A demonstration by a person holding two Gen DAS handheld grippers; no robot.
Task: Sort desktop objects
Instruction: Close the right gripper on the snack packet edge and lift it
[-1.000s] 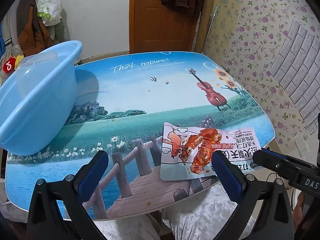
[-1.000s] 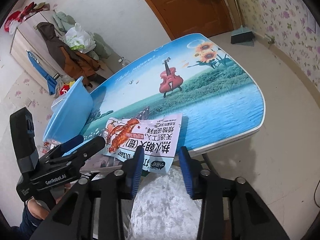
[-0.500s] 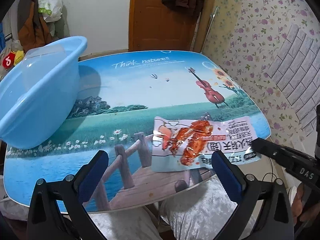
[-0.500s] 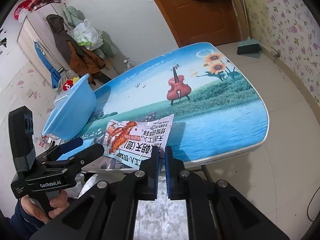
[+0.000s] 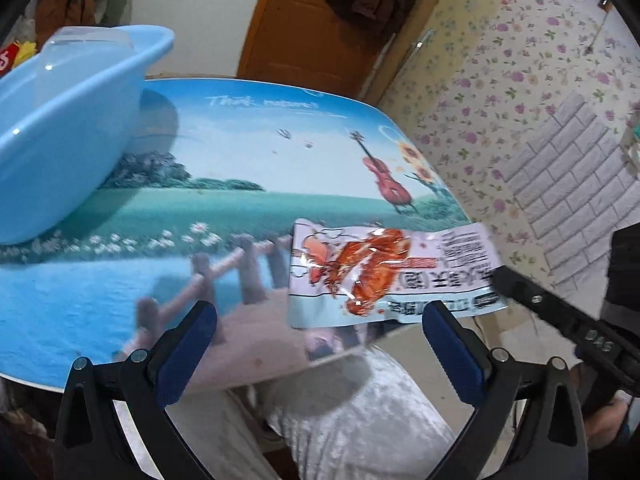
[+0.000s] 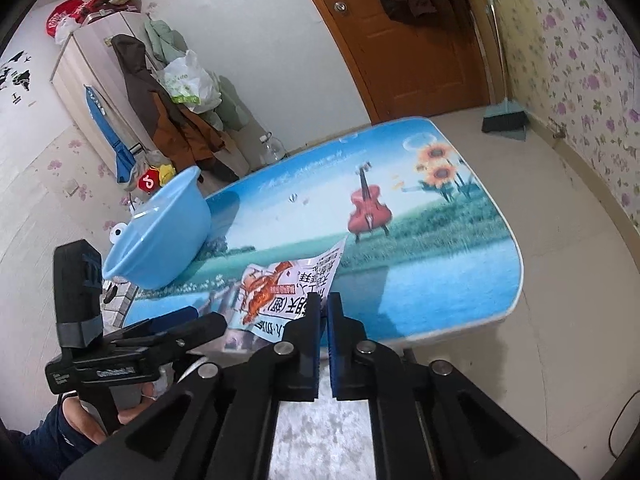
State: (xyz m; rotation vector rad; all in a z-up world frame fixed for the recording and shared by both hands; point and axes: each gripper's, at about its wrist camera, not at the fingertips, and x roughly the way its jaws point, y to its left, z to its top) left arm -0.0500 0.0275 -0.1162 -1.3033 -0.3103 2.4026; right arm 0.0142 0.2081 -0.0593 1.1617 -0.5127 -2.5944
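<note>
At the table's (image 5: pixel 248 152) near right edge your right gripper (image 6: pixel 324 304) pinches the snack packet's (image 5: pixel 372 272) near-right corner, its 2 pads closed tight on it, packet partly overhanging the edge. Your left gripper (image 5: pixel 320 344) hovers just near it, fingers spread wide, holding nothing. Blue basin (image 5: pixel 68 128) sits far left on the table.

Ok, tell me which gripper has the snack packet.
The right gripper: it is shut on the snack packet edge. The left gripper stands open, empty.
</note>
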